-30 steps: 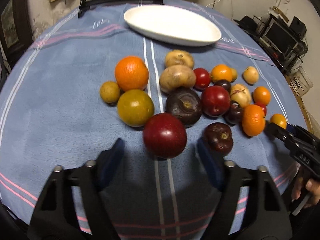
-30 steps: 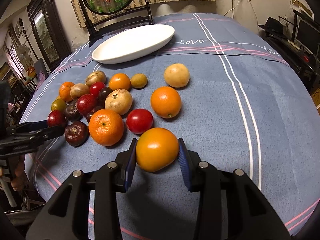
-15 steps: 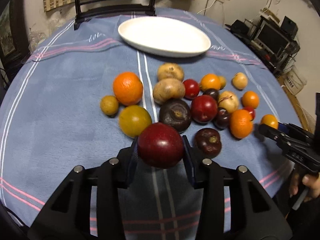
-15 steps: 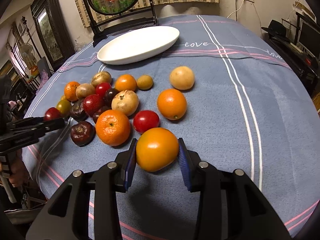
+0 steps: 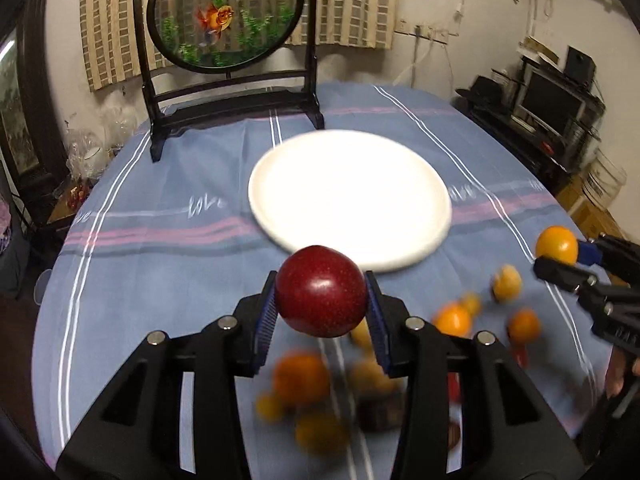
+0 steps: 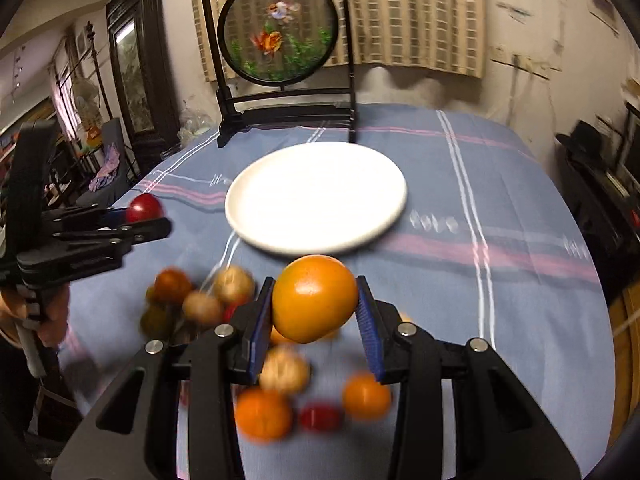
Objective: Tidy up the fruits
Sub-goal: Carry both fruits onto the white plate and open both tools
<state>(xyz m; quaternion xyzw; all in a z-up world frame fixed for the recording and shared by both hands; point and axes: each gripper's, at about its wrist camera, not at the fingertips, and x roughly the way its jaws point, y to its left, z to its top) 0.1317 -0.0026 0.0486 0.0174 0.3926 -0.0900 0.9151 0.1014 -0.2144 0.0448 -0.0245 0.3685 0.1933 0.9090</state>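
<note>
Carrying two fruits at once toward the white plate (image 5: 348, 200), the person appears to be in the transport step. On the left, the left gripper (image 5: 320, 316) clamps a dark red apple (image 5: 322, 290) between its blue pads, lifted clear of the blurred fruit pile (image 5: 320, 392) on the blue tablecloth (image 5: 160, 272). On the right, the right gripper (image 6: 316, 316) grips an orange fruit (image 6: 314, 298) the same way, just short of the plate's near rim. Next, each gripper probably needs to reach over the empty plate, lower, and let go gently so neither fruit rolls off.
</note>
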